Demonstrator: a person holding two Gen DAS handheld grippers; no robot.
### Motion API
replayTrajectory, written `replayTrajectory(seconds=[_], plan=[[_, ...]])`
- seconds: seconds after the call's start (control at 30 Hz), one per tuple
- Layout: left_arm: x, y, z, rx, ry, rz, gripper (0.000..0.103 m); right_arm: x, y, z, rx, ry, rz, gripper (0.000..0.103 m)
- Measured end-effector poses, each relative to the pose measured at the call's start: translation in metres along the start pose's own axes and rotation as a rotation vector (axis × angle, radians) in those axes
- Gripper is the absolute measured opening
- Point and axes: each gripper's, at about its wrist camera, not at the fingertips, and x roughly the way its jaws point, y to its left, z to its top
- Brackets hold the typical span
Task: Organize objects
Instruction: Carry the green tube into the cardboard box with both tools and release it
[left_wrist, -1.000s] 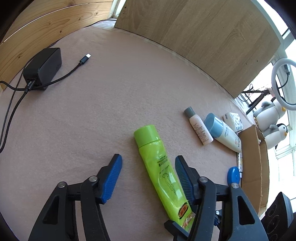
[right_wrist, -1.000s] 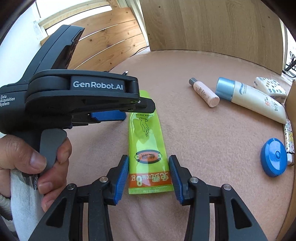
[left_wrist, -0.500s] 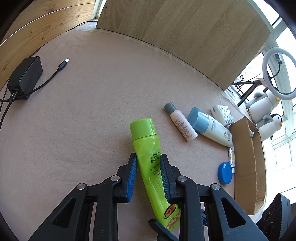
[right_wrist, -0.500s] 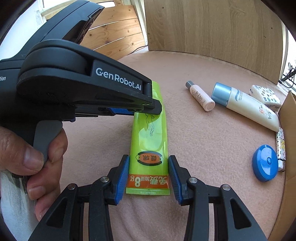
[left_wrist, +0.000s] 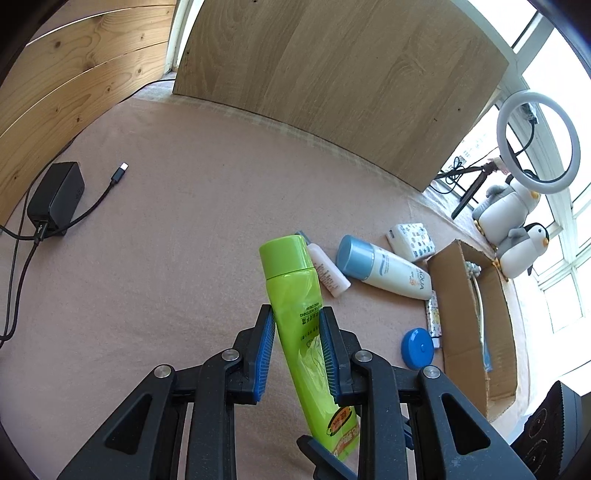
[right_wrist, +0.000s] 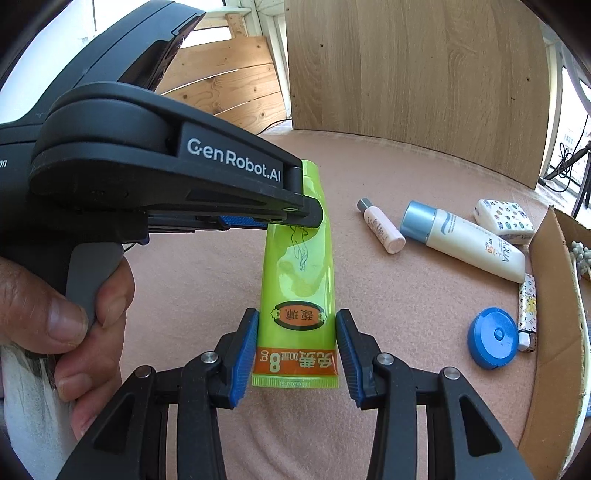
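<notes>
A lime-green tube (left_wrist: 295, 280) with a green cap hangs above the pink table cover, cap end tilted up and away. My left gripper (left_wrist: 295, 310) is shut on its middle, blue pads pressed on both sides. My right gripper (right_wrist: 297, 314) is shut on the flat crimped tail of the same green tube (right_wrist: 295, 266), by the orange label. A person's hand (right_wrist: 74, 314) squeezes the left gripper's trigger in the right wrist view. Part of the tube's upper half is hidden there behind the left gripper's body.
On the cover to the right lie a small pink bottle (left_wrist: 328, 271), a white bottle with a blue cap (left_wrist: 391, 267), a patterned pack (left_wrist: 410, 242), a blue round case (left_wrist: 417, 349) and a lighter (right_wrist: 526, 314). An open cardboard box (left_wrist: 465, 295) stands far right. A black charger (left_wrist: 55, 199) with cable lies far left.
My left gripper went from open around the tube to shut on it. Both grippers then rose with the tube, lifting it off the cover and tilting its cap end upward.
</notes>
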Motion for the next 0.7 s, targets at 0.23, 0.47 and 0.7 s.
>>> replayTrajectory(seconds=[0.23, 0.47, 0.7], plan=[[-0.018, -0.008, -0.004, 0.023, -0.024, -0.004, 0.027, -0.012, 0.005, -0.004, -0.001, -0.026, -0.01, 0.038], [-0.027, -0.026, -0.005, 0.055, -0.036, -0.019, 0.027, -0.028, -0.004, -0.002, 0.002, -0.048, -0.041, 0.038], [-0.025, -0.063, -0.006, 0.119, -0.028, -0.049, 0.027, -0.047, -0.024, -0.009, 0.046, -0.075, -0.084, 0.038]])
